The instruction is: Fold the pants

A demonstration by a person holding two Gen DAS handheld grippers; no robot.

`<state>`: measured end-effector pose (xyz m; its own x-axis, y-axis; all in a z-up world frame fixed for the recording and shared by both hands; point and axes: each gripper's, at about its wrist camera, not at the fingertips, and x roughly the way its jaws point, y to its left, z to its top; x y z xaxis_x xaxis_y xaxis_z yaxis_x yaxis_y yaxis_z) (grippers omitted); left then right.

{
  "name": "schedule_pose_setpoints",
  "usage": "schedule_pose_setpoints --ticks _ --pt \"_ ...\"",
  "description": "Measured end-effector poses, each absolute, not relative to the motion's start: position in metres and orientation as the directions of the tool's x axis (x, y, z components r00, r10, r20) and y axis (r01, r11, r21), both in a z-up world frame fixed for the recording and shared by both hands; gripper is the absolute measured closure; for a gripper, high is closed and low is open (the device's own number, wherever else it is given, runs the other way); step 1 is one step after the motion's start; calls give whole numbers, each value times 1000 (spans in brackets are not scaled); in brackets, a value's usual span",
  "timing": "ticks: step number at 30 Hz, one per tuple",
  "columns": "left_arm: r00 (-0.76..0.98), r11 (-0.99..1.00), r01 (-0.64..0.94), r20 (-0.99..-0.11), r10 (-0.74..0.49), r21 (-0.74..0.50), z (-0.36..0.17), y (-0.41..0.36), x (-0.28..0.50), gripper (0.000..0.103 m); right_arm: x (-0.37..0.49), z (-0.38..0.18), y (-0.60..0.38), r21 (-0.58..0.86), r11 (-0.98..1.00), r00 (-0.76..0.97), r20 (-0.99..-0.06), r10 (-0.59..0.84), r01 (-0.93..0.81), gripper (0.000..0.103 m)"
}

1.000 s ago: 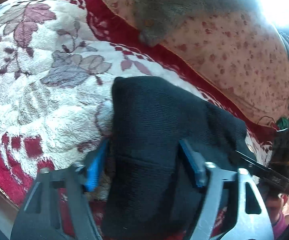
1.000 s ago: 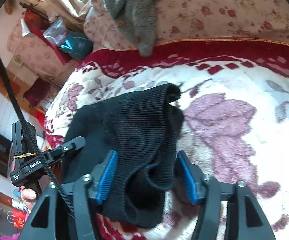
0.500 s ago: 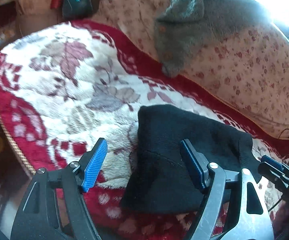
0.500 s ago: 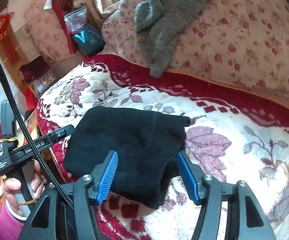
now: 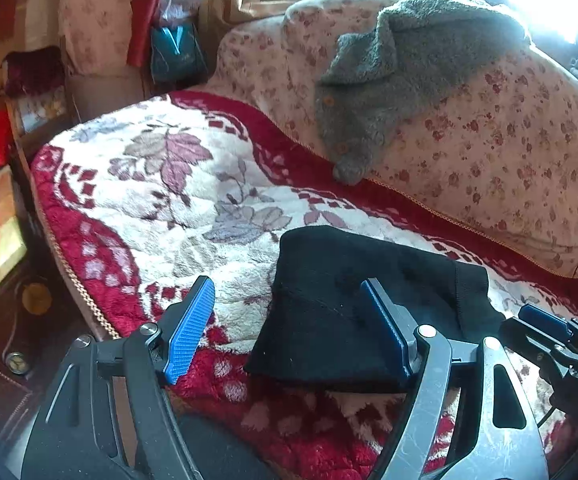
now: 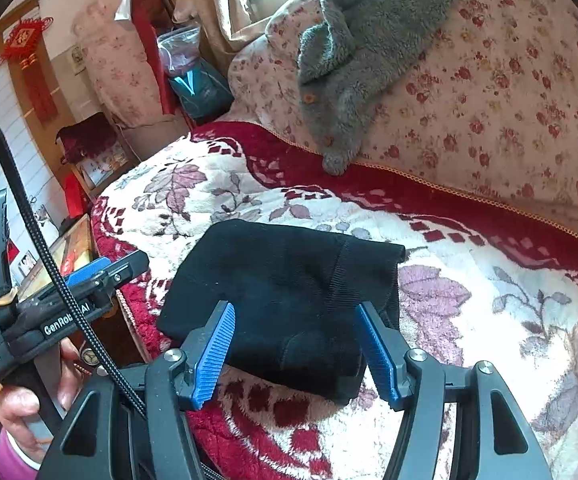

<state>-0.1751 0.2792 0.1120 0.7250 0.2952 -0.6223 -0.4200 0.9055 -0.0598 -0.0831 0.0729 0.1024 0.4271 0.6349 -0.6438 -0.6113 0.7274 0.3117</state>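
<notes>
Pants (image 6: 285,292), black knit, folded on floral blanket (image 6: 489,320); both claws, left (image 5: 289,328) and right (image 6: 297,352), gape empty: retreat toward 6 o'clock without snagging.

folded black pants (image 6: 289,292), right tongs (image 6: 295,354) spread

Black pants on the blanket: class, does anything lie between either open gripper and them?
Nothing visible does. The black pants lie folded on the floral blanket, directly ahead of the right gripper and the left gripper, both open. The grey garment hangs on the backrest, well apart.
</notes>
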Motion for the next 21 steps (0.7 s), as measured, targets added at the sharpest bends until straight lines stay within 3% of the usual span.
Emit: schedule_pose_setpoints --ticks 21 --pt "744 909 -414 -594 306 -51 123 259 -187 27 -98 109 69 295 726 444 -631 636 -621 43"
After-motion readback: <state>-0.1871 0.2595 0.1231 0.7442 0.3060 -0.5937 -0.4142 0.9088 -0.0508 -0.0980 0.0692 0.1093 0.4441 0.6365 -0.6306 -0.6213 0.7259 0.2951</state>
